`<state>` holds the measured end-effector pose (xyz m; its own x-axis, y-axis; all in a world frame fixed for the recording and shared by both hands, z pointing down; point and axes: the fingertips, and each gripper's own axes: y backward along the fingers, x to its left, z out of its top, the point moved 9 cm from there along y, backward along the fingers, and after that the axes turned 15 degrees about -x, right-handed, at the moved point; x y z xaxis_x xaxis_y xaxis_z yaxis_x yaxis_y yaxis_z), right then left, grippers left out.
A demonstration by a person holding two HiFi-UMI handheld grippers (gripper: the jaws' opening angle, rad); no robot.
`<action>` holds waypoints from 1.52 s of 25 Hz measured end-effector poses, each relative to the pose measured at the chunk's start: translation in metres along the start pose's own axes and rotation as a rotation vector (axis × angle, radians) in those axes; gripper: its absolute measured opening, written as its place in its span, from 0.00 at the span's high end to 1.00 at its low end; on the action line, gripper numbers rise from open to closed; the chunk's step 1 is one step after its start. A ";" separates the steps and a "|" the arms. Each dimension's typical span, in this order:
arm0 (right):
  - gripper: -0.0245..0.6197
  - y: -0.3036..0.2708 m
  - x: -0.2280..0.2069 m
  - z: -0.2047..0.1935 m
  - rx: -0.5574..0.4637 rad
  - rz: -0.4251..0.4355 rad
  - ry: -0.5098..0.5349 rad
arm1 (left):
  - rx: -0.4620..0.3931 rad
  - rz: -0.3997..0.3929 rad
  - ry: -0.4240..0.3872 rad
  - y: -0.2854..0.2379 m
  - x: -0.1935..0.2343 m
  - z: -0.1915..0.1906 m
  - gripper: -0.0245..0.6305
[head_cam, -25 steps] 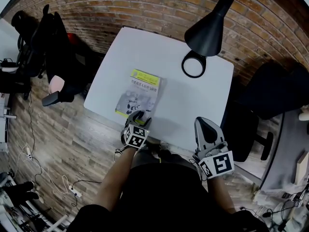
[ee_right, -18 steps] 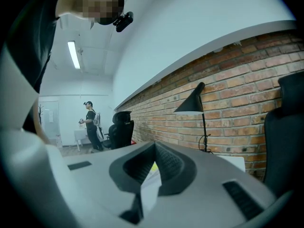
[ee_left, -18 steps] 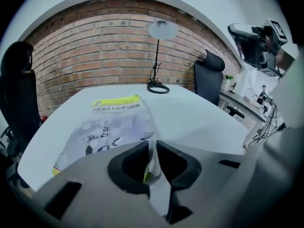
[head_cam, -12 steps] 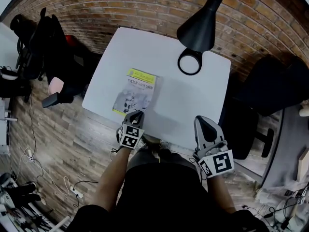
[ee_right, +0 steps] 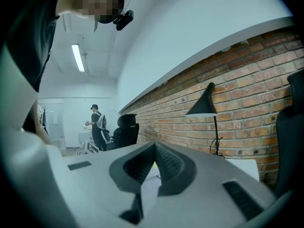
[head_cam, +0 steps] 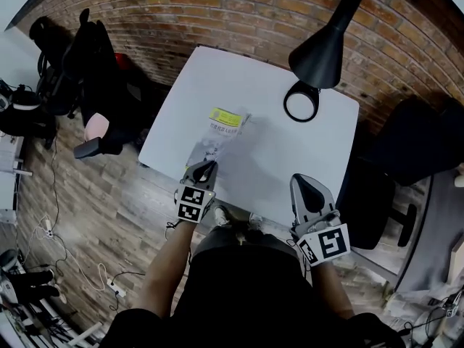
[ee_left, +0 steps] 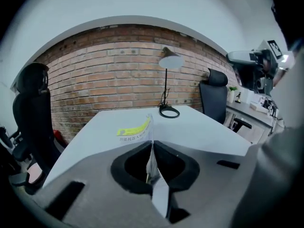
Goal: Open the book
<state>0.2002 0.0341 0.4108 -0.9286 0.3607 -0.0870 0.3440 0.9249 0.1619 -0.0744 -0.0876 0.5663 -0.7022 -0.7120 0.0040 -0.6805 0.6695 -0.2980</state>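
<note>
The book (head_cam: 223, 127), with a yellow band across its grey cover, lies on the white table (head_cam: 290, 158). My left gripper (head_cam: 205, 171) is at the book's near edge, shut on the front cover. That cover is raised off the pages and stands on edge. In the left gripper view the thin cover (ee_left: 151, 161) runs between the closed jaws of the left gripper (ee_left: 152, 144), with the yellow band (ee_left: 133, 129) beyond. My right gripper (head_cam: 308, 193) hovers at the table's near edge, to the right of the book and apart from it. The right gripper (ee_right: 154, 146) is shut on nothing.
A black desk lamp (head_cam: 322, 53) with a ring base (head_cam: 301, 101) stands at the table's far right. Black office chairs sit left (head_cam: 94, 71) and right (head_cam: 413, 143) of the table. A brick wall (head_cam: 239, 13) runs behind it. A person (ee_right: 99, 127) stands far off.
The left gripper's jaws closed on the near edge of the book's cover, then rose, lifting the cover off the pages. The right gripper has hardly moved.
</note>
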 end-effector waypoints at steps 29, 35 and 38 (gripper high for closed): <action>0.94 -0.093 0.073 -0.004 -0.016 0.028 0.061 | -0.157 0.176 0.104 0.057 0.162 0.009 0.91; 0.94 -0.095 0.081 -0.008 0.002 -0.012 0.073 | -0.135 0.189 0.105 0.057 0.184 -0.007 0.91; 0.94 -0.095 0.086 -0.009 0.010 -0.032 0.075 | -0.115 0.198 0.105 0.057 0.195 -0.016 0.91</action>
<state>0.0863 -0.0244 0.3972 -0.9470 0.3208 -0.0182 0.3146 0.9372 0.1506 -0.2535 -0.1843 0.5652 -0.8381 -0.5426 0.0568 -0.5425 0.8177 -0.1925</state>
